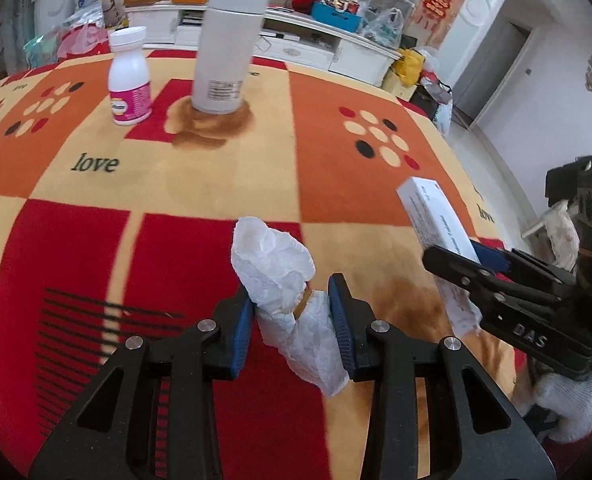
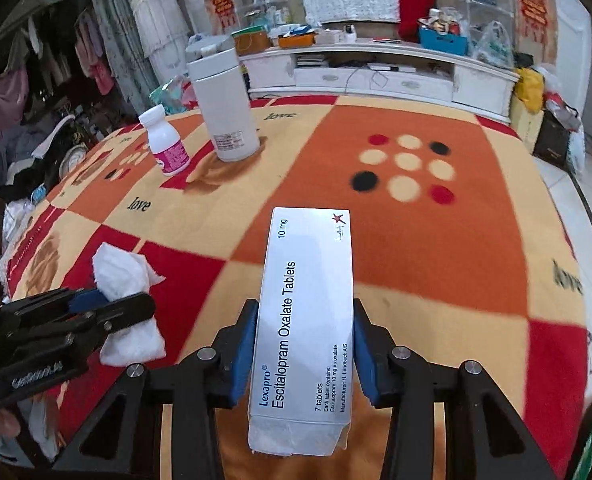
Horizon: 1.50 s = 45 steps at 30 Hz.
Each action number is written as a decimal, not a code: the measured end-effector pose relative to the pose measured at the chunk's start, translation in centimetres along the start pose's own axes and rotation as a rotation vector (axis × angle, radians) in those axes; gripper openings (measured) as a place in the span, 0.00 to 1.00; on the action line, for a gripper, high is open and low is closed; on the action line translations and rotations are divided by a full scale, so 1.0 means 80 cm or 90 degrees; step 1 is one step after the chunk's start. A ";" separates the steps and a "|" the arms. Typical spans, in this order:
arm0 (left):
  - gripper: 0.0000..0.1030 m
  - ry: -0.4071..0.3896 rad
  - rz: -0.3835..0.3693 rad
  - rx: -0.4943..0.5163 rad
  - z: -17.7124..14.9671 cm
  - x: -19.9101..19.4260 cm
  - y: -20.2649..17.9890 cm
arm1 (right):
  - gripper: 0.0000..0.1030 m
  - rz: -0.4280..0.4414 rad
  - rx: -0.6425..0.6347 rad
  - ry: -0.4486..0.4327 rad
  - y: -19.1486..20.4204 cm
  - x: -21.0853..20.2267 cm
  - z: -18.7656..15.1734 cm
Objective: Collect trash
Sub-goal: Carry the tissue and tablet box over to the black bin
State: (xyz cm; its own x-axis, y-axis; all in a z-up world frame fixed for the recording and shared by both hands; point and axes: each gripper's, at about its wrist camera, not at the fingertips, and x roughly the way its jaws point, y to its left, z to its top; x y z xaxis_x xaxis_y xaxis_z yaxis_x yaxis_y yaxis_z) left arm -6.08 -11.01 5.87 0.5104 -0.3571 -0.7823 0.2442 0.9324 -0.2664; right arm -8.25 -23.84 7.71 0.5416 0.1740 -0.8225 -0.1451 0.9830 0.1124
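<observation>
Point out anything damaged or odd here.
The medicine box in the right gripper has a torn-open near end. The left gripper holds a crumpled, stained tissue. Both bottles stand upright.

tissue [image 1: 280,280] left of box [image 2: 304,320] | bottle [image 1: 130,76] left of flask [image 1: 226,48], behind

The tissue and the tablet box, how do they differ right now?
The tissue is crumpled, soft and plain white; the tablet box is flat, rigid and printed. The tissue is in the left gripper, the tablet box in the right gripper. Both are clamped between blue pads above the blanket.
</observation>
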 end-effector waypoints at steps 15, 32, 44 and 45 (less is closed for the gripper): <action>0.33 -0.004 -0.040 0.103 -0.028 -0.003 -0.124 | 0.41 -0.035 0.059 -0.024 -0.067 -0.090 -0.078; 0.33 0.025 -0.120 0.211 -0.047 0.023 -0.273 | 0.41 -0.130 0.176 -0.057 -0.193 -0.186 -0.144; 0.33 0.057 -0.211 0.249 -0.052 0.038 -0.362 | 0.41 -0.221 0.274 -0.069 -0.300 -0.251 -0.188; 0.33 0.060 -0.217 0.252 -0.053 0.039 -0.369 | 0.41 -0.221 0.274 -0.069 -0.300 -0.251 -0.188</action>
State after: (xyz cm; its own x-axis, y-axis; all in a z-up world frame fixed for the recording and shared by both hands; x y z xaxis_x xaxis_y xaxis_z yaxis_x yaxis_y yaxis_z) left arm -15.23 -39.43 8.92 0.2760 -0.6134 -0.7400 0.6859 0.6651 -0.2954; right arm -28.10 -51.82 13.16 0.5822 -0.1818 -0.7924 0.3957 0.9148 0.0808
